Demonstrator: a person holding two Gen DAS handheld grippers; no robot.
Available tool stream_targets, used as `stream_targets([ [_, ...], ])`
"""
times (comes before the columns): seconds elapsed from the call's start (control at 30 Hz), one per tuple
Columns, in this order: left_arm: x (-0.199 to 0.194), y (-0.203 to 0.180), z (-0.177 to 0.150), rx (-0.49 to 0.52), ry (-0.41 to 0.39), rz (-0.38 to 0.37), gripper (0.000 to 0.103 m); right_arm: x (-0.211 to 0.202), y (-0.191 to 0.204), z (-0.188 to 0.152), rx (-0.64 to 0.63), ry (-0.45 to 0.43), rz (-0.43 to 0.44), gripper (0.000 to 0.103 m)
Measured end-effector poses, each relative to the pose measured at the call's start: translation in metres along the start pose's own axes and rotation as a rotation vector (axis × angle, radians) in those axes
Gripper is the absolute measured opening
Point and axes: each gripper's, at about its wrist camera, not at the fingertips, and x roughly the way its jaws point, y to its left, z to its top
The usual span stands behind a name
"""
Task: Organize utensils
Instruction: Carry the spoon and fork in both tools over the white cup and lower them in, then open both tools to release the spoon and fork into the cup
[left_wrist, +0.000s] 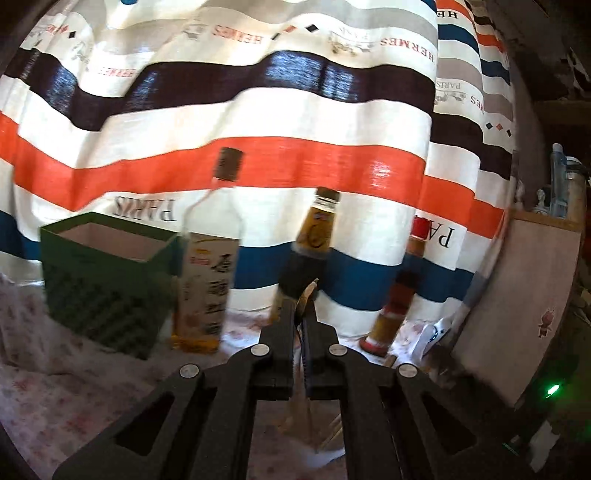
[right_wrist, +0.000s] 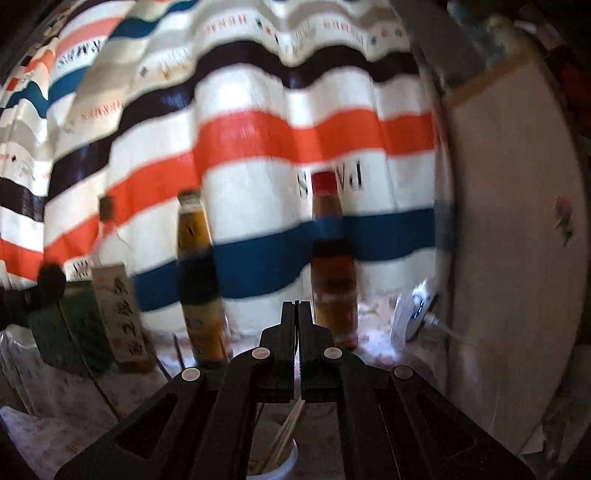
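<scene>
Left tool (left_wrist: 303, 295): clamped on a thin utensil (left_wrist: 306, 293), tip seen between the fingertips. Right tool (right_wrist: 296, 306): closed, nothing held. Chopsticks (right_wrist: 286, 435) noted in a white cup (right_wrist: 284, 467) below it. Bottles (left_wrist: 205, 266) and green box (left_wrist: 107, 273) stand on the table (left_wrist: 55, 406) beyond; striped curtain (left_wrist: 258, 110) behind.

— What hangs at the back?
— A striped curtain (left_wrist: 258, 122), with bands of white, dark brown, orange and blue, and mirrored lettering printed on it.

— And in front of it?
— Three bottles on a desk under a pale flowered cloth (left_wrist: 55, 398). A clear bottle (left_wrist: 208, 266) with a dark cap and a pale label stands just beside a green box (left_wrist: 107, 280), whose top is open. Then a dark-bodied bottle (left_wrist: 308, 243) with a yellow label, and further right a red-capped bottle (left_wrist: 400, 288).

— Anything at the right edge?
— A pale board (left_wrist: 517, 306) stands upright, with a small pink figure printed on it. It is blurred in the right wrist view.
</scene>
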Motion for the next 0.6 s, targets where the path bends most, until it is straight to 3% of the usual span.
stream_targets([
  [0.1,0.019,-0.012,-0.005,0.019,0.003,-0.026,0.003,0.024,-0.010,-0.011,0.021,0.084,0.033,0.002],
  [0.3,0.063,-0.023,-0.034,0.083,0.029,0.015,0.003,0.052,-0.014,-0.030,0.036,0.212,0.125,0.002],
  [0.5,0.088,-0.016,-0.056,0.109,0.087,0.040,0.003,0.069,-0.009,-0.048,0.053,0.274,0.132,0.002],
  [0.6,0.091,-0.010,-0.056,0.097,0.114,0.028,0.003,0.075,-0.016,-0.054,0.110,0.267,0.071,0.002],
])
